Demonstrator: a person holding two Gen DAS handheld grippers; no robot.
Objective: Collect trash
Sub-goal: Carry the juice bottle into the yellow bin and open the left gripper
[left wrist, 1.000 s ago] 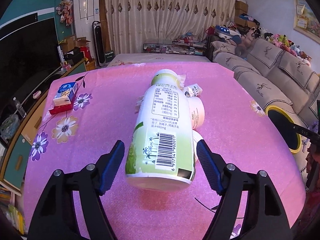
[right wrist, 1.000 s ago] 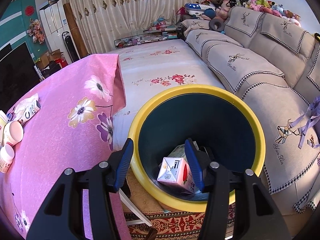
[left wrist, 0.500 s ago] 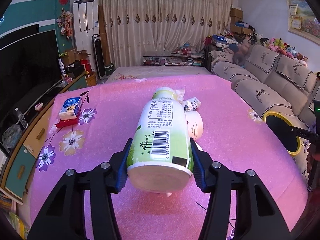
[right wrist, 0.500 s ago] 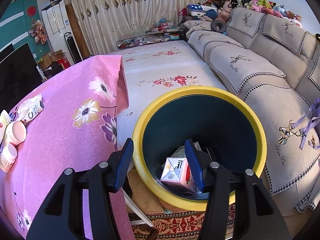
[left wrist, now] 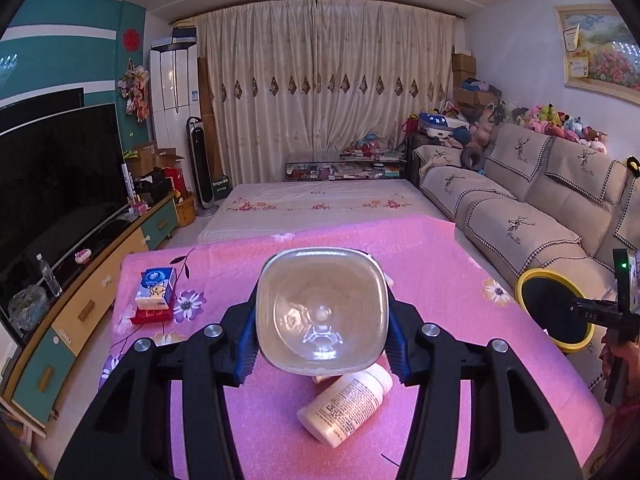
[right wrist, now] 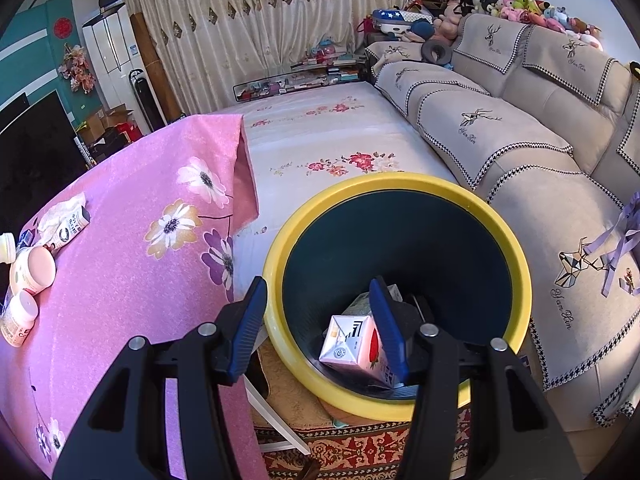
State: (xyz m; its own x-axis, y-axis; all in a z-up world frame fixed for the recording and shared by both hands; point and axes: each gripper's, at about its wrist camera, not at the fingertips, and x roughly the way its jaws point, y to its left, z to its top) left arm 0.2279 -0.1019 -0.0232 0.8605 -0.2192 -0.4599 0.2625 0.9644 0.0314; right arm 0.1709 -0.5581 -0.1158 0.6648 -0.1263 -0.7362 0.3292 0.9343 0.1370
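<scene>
My left gripper (left wrist: 322, 316) is shut on a green-labelled plastic bottle (left wrist: 322, 312), lifted above the pink table (left wrist: 460, 292) with its base facing the camera. A small white bottle (left wrist: 344, 404) lies on the table below it. My right gripper (right wrist: 318, 320) is open and empty, above the near rim of the yellow-rimmed trash bin (right wrist: 516, 248). A pink-and-white carton (right wrist: 352, 344) lies inside the bin. The bin also shows in the left wrist view (left wrist: 552, 312), off the table's right side.
A blue carton on a red box (left wrist: 154, 292) sits at the table's left. A cup (right wrist: 34, 270), a small white bottle (right wrist: 18, 318) and a crumpled wrapper (right wrist: 64, 220) lie on the table. A beige sofa (right wrist: 520, 128) stands behind the bin.
My left gripper closed on the green-labelled bottle and lifted it off the table, tipping its base toward the camera. My right gripper drew back slightly from the bin and stayed open.
</scene>
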